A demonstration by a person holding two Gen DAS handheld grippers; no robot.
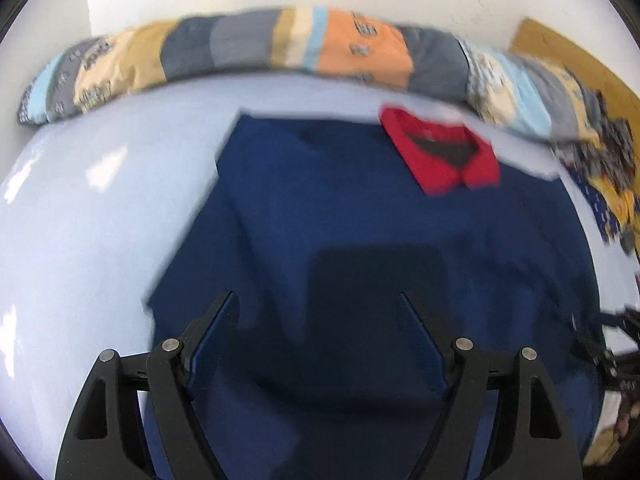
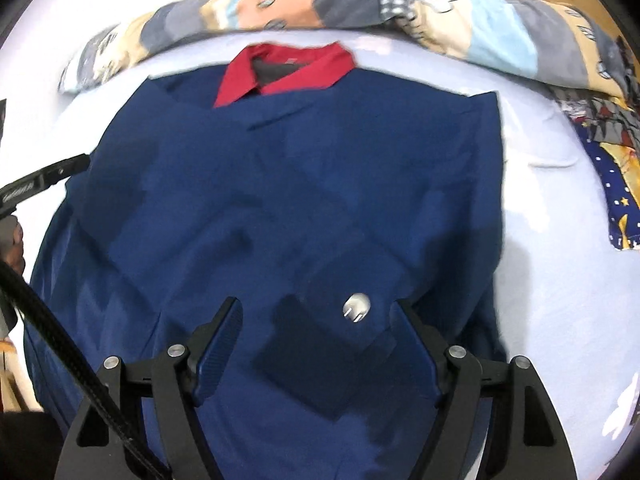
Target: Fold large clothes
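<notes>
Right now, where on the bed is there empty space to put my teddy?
The pale sheet is bare left of the blue jacket, below the rolled quilt. A narrower bare strip lies right of the jacket, before the starry cloth. The middle is crowded: the jacket fills it, with both open grippers above.

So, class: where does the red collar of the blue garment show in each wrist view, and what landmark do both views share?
Left wrist: the red collar sits upper right of centre, at the blue garment's top edge.
Right wrist: the red collar sits upper centre.
Shared landmark: the patchwork quilt bunched just beyond the collar.
</notes>
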